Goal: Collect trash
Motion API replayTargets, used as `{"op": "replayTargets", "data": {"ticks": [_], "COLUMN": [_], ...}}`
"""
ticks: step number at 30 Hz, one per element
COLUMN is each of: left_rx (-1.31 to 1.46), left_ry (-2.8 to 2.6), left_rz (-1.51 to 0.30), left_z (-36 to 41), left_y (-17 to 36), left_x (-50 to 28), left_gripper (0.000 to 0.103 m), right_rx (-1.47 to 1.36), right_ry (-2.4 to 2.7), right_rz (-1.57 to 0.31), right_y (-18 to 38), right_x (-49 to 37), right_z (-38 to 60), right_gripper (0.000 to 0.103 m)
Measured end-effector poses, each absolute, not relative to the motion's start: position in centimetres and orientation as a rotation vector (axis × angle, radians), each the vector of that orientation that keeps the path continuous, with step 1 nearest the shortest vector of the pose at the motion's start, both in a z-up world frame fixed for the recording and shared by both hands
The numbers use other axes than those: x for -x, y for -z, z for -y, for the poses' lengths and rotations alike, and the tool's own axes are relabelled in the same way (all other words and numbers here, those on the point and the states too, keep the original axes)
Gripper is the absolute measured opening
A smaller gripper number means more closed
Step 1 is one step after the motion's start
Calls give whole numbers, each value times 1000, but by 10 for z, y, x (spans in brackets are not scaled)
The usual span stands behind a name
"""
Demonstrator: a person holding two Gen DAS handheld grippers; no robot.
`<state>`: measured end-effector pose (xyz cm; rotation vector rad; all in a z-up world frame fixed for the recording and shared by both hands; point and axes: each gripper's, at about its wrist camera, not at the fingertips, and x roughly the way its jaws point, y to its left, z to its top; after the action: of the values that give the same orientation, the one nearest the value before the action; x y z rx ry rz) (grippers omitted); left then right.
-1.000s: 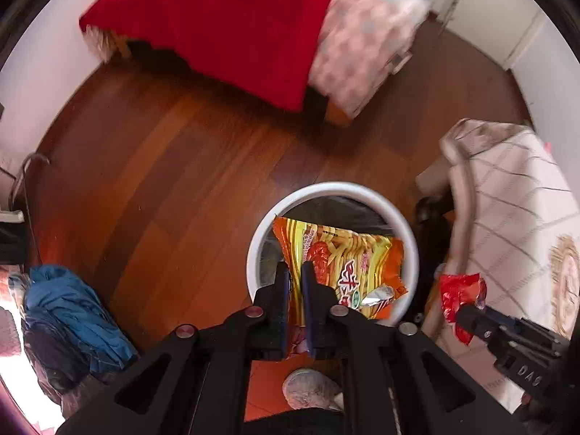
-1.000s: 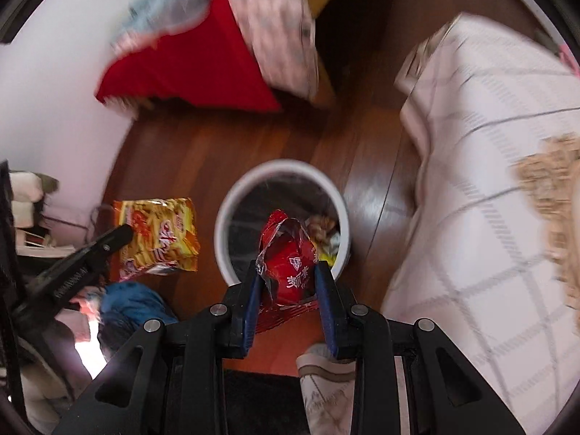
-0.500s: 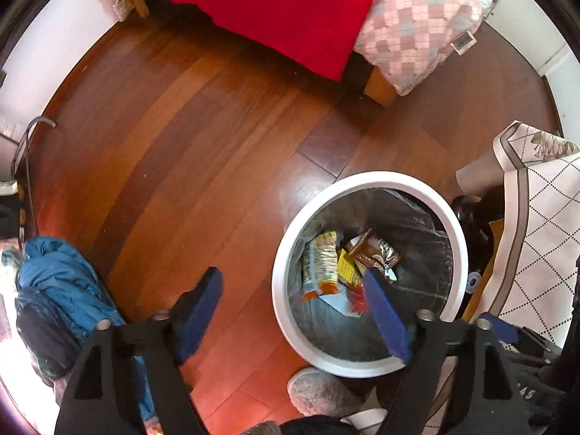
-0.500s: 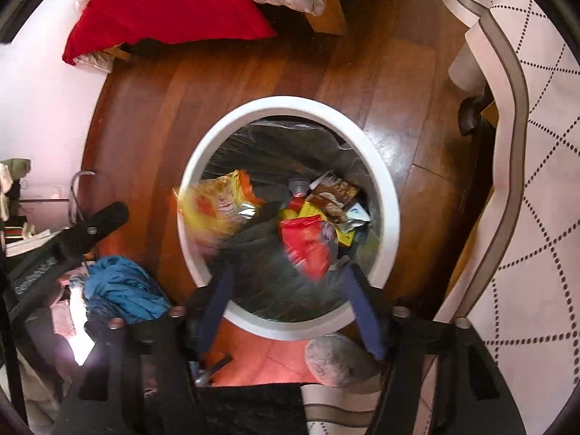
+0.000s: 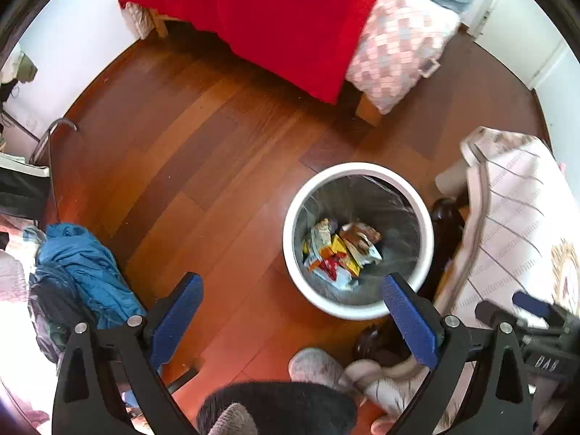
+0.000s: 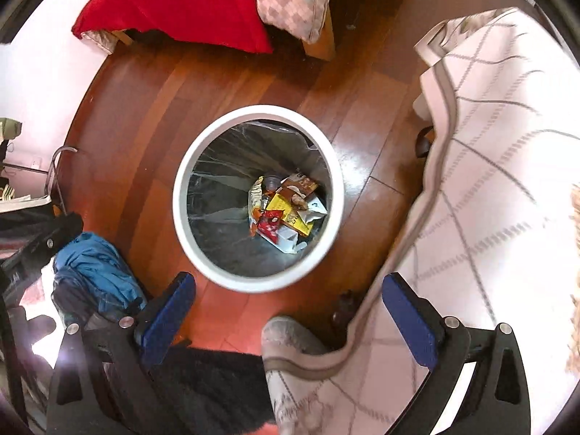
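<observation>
A round white trash bin (image 5: 424, 214) with a clear liner stands on the wood floor; it also shows in the right wrist view (image 6: 183, 195). Several snack wrappers (image 5: 340, 250) lie at its bottom, among them a yellow-orange packet and a red one (image 6: 270, 223). My left gripper (image 5: 290, 311) is open and empty, above and just in front of the bin. My right gripper (image 6: 286, 315) is open and empty, above the bin's near rim. The right gripper's body (image 5: 536, 330) shows at the left wrist view's right edge.
A bed with a red blanket (image 5: 282, 18) and checked pillow (image 5: 395, 58) stands beyond the bin. A cream patterned cloth (image 6: 489, 181) covers furniture on the right. A blue garment pile (image 5: 87, 268) lies at left. A slippered foot (image 5: 319, 366) is below.
Both grippers were shut on packets above the bin, the left on a yellow-orange one, the right on a red one. Both opened, the packets fell into the bin, and both grippers have risen.
</observation>
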<state>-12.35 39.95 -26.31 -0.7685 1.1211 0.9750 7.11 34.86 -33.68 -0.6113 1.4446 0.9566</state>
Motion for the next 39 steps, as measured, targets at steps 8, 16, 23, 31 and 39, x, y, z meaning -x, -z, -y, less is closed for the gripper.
{"op": "replayTargets", "data": {"ticks": [8, 16, 23, 31, 39], "left_rx": [761, 747, 735, 741, 755], "left_ry": [-916, -848, -798, -747, -737], "left_rz": [-1009, -893, -831, -781, -769], "left_z": [-351, -317, -293, -273, -266], "left_y": [185, 107, 63, 32, 25], "left_x": [137, 155, 169, 184, 193], "left_gripper": [101, 101, 101, 101, 101], "right_rx": [511, 411, 387, 367, 380], "right_ry": [-1054, -1193, -1306, -1392, -1434], "right_rz": [-1384, -1316, -1268, -1251, -1244], "right_y": [249, 153, 90, 45, 27], "right_x": [-58, -44, -26, -7, 7], "right_z": [-302, -258, -232, -214, -211], "right_gripper": [103, 103, 103, 103, 103]}}
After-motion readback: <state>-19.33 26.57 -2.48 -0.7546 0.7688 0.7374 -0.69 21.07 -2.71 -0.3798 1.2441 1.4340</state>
